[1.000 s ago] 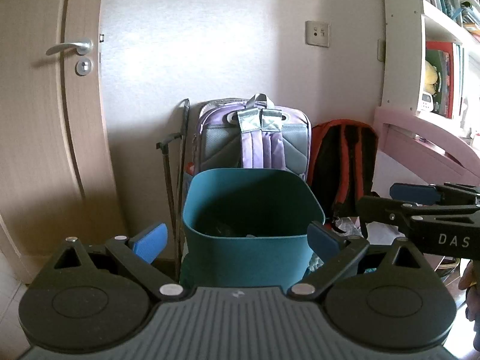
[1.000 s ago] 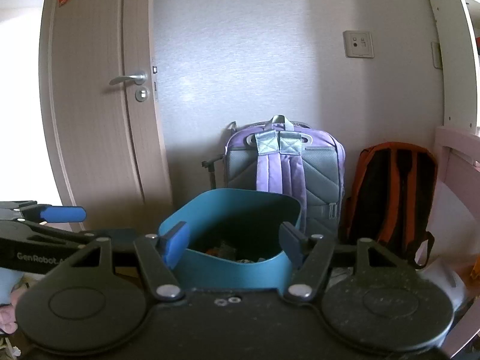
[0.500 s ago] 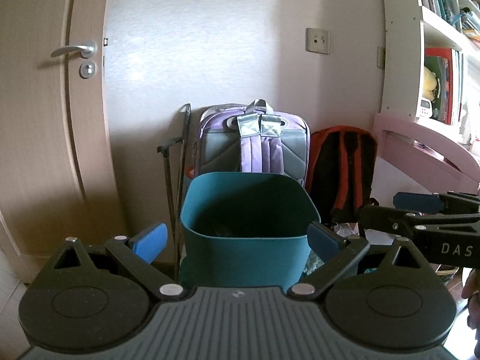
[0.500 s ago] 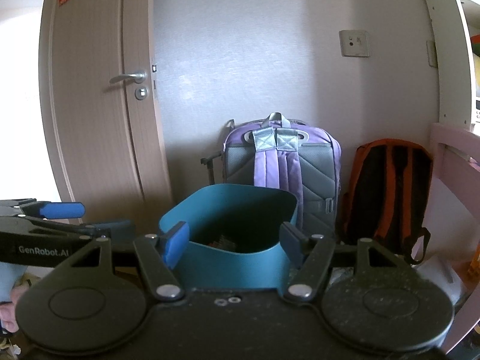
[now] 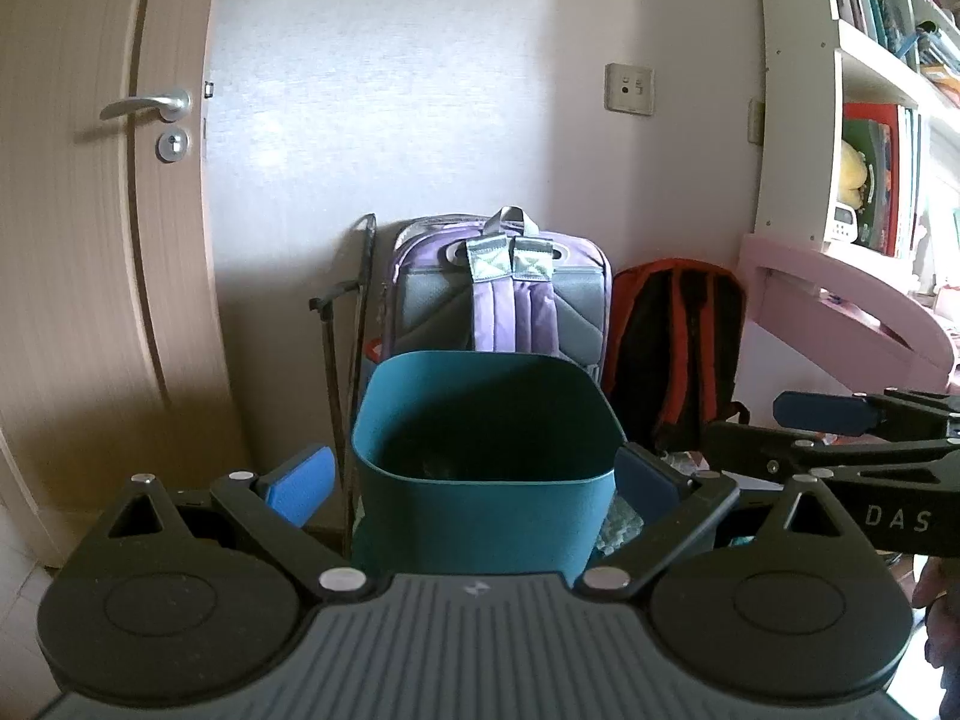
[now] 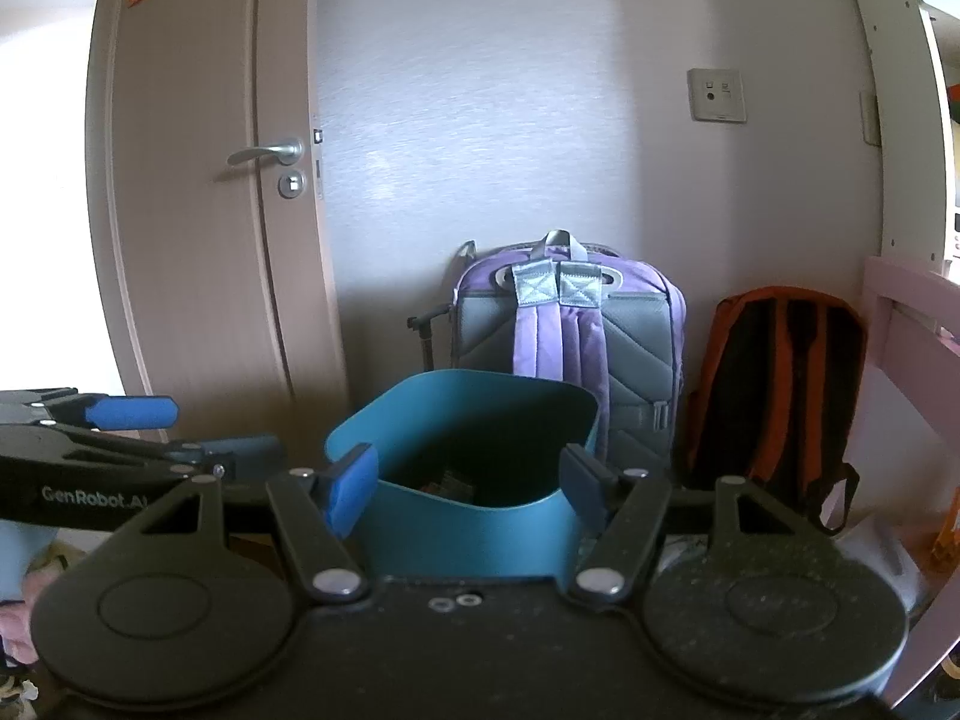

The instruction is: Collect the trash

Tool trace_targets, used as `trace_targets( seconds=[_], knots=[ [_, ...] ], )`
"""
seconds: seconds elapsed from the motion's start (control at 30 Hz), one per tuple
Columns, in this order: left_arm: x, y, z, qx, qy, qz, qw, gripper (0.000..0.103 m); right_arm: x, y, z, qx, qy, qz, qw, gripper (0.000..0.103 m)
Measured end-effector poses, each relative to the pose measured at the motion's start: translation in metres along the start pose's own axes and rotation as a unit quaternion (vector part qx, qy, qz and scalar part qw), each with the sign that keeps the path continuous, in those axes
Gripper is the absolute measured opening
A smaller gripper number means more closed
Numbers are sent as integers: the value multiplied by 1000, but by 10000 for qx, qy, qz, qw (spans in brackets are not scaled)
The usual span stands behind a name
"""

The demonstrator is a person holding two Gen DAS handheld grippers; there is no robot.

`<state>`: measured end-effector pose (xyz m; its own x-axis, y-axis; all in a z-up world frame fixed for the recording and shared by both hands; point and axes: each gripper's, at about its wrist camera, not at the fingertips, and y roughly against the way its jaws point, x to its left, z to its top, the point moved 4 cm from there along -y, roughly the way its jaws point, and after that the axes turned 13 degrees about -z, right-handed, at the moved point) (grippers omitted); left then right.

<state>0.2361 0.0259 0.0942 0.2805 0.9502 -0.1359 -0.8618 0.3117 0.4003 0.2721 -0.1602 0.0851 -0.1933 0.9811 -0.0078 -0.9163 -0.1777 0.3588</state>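
Note:
A teal trash bin (image 5: 486, 504) stands on the floor straight ahead, in front of a purple backpack. Dark bits of trash (image 6: 447, 483) lie at its bottom. My left gripper (image 5: 474, 480) is open, and its blue pads frame the bin's front wall without touching it. The right gripper (image 6: 468, 480) is also open and empty, facing the same bin (image 6: 468, 528) from slightly to the right. Each gripper shows in the other's view: the right gripper (image 5: 750, 425) at the right edge, the left gripper (image 6: 204, 432) at the left edge.
The purple backpack (image 5: 504, 294) and an orange-black backpack (image 5: 678, 348) lean on the wall. A black folded stick (image 5: 354, 324) stands left of them. A closed door (image 5: 90, 240) is on the left. A pink desk (image 5: 852, 300) and white shelves (image 5: 870, 90) are on the right.
Both views have drifted only slightly, and a little less of the bin's inside shows. Both grippers stay open and in place.

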Motion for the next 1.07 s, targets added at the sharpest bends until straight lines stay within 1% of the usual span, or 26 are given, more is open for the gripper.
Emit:
trace_targets(
  seconds=[0.43, 0.6, 1.07],
  knots=[
    [-2, 3, 1, 45, 137, -101, 9998, 100, 0, 8, 2, -15, 41, -41, 10000, 67],
    [-3, 4, 1, 5, 153, -131, 9998, 100, 0, 12, 1, -75, 72, -79, 9999, 67],
    [-4, -5, -7, 98, 177, -200, 9996, 100, -3, 7, -8, 41, 99, -142, 9998, 67]
  ],
)
